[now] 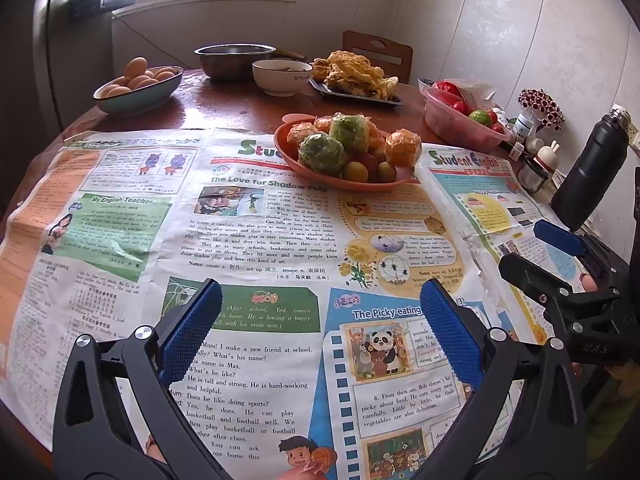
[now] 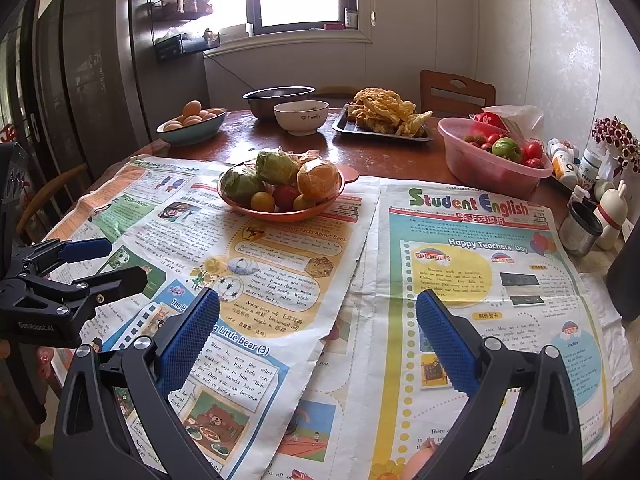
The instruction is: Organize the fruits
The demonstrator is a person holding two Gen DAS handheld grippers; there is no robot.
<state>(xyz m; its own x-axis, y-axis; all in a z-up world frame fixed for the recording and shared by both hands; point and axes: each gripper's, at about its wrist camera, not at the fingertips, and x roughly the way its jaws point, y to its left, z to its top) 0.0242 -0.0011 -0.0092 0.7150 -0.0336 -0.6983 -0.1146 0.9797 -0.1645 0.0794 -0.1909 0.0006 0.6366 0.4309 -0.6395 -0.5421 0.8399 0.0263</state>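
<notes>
Left gripper (image 1: 320, 332): blue-padded fingers spread wide, nothing between them, held low over the newspapers (image 1: 248, 248) at the near edge of the table (image 1: 240, 108). It also shows at the left side of the right wrist view.

Right gripper (image 2: 318, 338): fingers likewise spread apart and empty, over the seam where two newspaper sheets overlap, near the table's front edge. In the left wrist view it appears at the right side, just in front of a black bottle (image 1: 592, 168).

Orange plate (image 2: 280, 212): sits on the far edge of the newspapers, toward the middle of the table, well apart from both grippers. Contents, heaped and touching:
- two green fruits in clear wrap (image 2: 276, 166), piled at the left and top;
- wrapped orange fruit (image 2: 318, 180) at the right, more of the same behind;
- small yellow fruits (image 2: 262, 201) and a red one (image 2: 285, 196) along the near rim.

Pink tub (image 2: 484, 164): toward the right edge of the table, beyond the newspapers; holds small red fruits and one green fruit (image 2: 506, 149).

Far edge of the table, left to right: bowl of eggs (image 2: 192, 124), metal bowl (image 2: 278, 100), white bowl (image 2: 301, 118), dark tray of fried food (image 2: 384, 116).

Right edge, by the wall: small bottles, a metal cup (image 2: 580, 228) and a pale figurine (image 2: 610, 212).
</notes>
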